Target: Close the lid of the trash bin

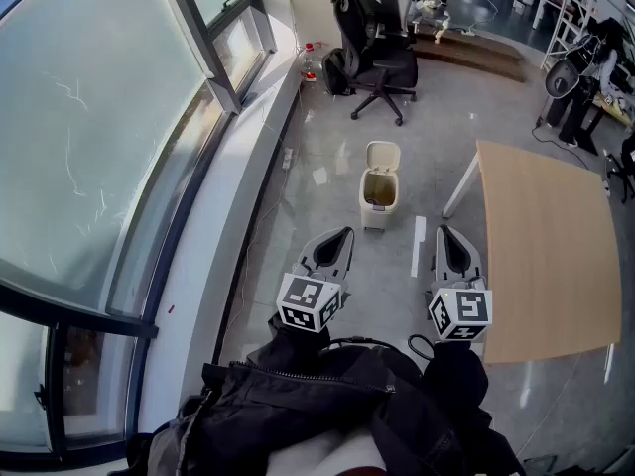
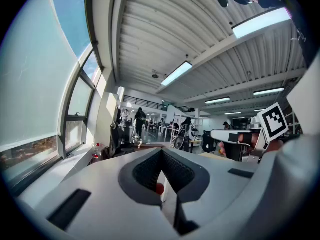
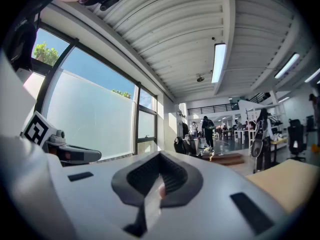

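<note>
- Floor [image 1: 327, 167]: pale and glossy, running between the window wall [image 1: 89, 147] on the left and the wooden counter [image 1: 551, 246] on the right; straight lane ahead to the bin; worth stepping closer before any reach.
- Trash bin [image 1: 378, 206]: small, cream, standing on the floor ahead of both grippers and well apart from them, near the counter's leg; looks light, so probably prone to sliding or tipping under a forward shove; safer to load it downward.
- Lid [image 1: 382, 154]: raised, standing up behind the open mouth; hinge apparently on the far side; best met on its top edge or back face, then brought forward and down along its arc until seated on the rim; slow finish advised, to avoid a bounce.
- Left gripper [image 1: 342, 236]: clenched, nothing between the jaws, held level and aimed toward the bin; free to steady the bin body if needed.
- Right gripper [image 1: 446, 234]: likewise clenched and empty, level; closed tip usable as a blunt pusher; no grasp called for.
</note>
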Demonstrator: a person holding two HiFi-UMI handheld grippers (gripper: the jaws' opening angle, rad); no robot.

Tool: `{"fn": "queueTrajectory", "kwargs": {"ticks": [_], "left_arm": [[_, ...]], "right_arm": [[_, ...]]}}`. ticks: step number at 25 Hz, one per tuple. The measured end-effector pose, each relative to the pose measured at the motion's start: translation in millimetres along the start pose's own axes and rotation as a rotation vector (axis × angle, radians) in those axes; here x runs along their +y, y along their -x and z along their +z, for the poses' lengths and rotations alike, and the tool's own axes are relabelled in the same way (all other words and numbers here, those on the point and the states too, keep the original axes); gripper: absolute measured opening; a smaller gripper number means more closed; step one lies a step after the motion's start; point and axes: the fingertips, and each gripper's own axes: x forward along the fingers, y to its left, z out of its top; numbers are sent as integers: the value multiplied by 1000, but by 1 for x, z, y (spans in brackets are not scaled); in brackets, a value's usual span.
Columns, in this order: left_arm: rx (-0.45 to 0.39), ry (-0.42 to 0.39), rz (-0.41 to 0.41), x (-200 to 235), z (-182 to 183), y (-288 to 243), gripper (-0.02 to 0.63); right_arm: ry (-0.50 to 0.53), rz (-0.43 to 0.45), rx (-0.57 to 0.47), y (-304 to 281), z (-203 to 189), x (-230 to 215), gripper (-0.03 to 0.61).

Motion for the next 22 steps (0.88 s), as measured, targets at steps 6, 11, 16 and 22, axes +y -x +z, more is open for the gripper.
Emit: {"fn": "queueTrajectory", "kwargs": {"ticks": [6,11,16,22], "left_arm": [[-3,-4,3,3,-1,-6,-6],[0,-2,11,3,-1,-9,-5],[6,-2,16,-3,-4,-12,-6],[9,-6,25,-10,-8,-16,-6]], "right_arm": [[2,14,-4,-8,-2,2,3],[9,34,-1,-13,-2,5,3],[-2,34,-5,-11,-5,-1,3],[-6,50,-7,-11,-9,-4,3]]}}
